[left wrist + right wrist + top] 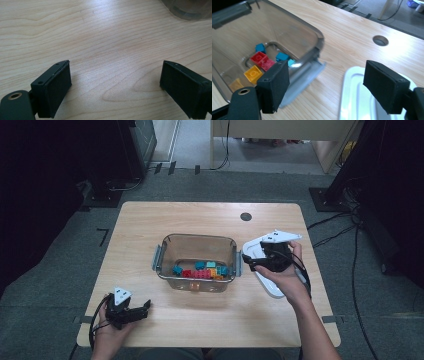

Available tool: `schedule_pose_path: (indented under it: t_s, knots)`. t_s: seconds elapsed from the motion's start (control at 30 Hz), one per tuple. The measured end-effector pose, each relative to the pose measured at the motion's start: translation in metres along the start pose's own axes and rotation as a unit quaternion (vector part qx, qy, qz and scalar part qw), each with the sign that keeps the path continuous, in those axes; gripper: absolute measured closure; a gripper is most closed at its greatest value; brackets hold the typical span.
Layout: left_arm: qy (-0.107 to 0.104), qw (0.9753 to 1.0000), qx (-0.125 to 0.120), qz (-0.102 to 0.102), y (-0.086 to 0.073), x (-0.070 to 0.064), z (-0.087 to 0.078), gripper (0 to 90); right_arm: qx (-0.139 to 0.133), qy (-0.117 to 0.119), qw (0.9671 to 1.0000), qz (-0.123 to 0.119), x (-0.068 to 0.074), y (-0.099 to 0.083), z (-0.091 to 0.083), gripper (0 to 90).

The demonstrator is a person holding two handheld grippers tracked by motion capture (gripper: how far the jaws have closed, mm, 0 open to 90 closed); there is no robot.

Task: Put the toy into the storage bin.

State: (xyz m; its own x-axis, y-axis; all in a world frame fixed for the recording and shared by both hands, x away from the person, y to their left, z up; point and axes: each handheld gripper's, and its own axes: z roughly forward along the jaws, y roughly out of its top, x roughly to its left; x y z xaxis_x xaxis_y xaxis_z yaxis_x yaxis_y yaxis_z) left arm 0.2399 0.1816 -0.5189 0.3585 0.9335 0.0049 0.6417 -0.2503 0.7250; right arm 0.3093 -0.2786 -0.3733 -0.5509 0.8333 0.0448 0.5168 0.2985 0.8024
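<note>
1. The right hand-held gripper (252, 261) hovered with its jaws spread apart and empty, over the inner edge of the white lid (270, 285), which lay flat on the worktop (210, 217).
2. The clear container (197, 262) stood just beyond the right hand-held gripper's left jaw, its grey side latch (304, 80) near that jaw. The lid lay under and behind the right jaw, close beside the container but apart from it.
3. The left hand-held gripper (145, 307) rested low over bare worktop, jaws wide apart and holding nothing, with the container ahead of it and off toward its right jaw.
4. Coloured blocks (202, 270) sat along the container's near wall; in the right gripper view, red, yellow and blue ones (260, 65) lay on the floor.
5. Risk, as a judgement: the lid lay flush on the wood, so a jaw might have failed to get under its rim and skated off, pushing the lid toward the worktop edge.
6. Another risk: the left jaw stood close to the latch, so closing or swinging there could have knocked the container and shifted it.
7. The lid's long axis ran from beside the container back toward the person, slanting away from the container; one short end pointed toward the far side of the worktop.
8. The container's long axis ran crosswise, from one hand-held gripper's side to the other's.
</note>
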Motion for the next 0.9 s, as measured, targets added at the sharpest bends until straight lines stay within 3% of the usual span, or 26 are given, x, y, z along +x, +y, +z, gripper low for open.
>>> schedule_pose_path:
  t_s: [0.5, 0.9]
  knots:
    - [0.000, 1.0000, 0.000, -0.001, 0.000, 0.000, 0.000, 10.0, 0.018, -0.026, 0.9990, 0.031, -0.034, -0.027, -0.006, 16.6]
    - [0.000, 1.0000, 0.000, -0.001, 0.000, 0.000, 0.000, 10.0, 0.031, -0.040, 0.9975, 0.050, -0.049, -0.046, -0.003, 16.7]
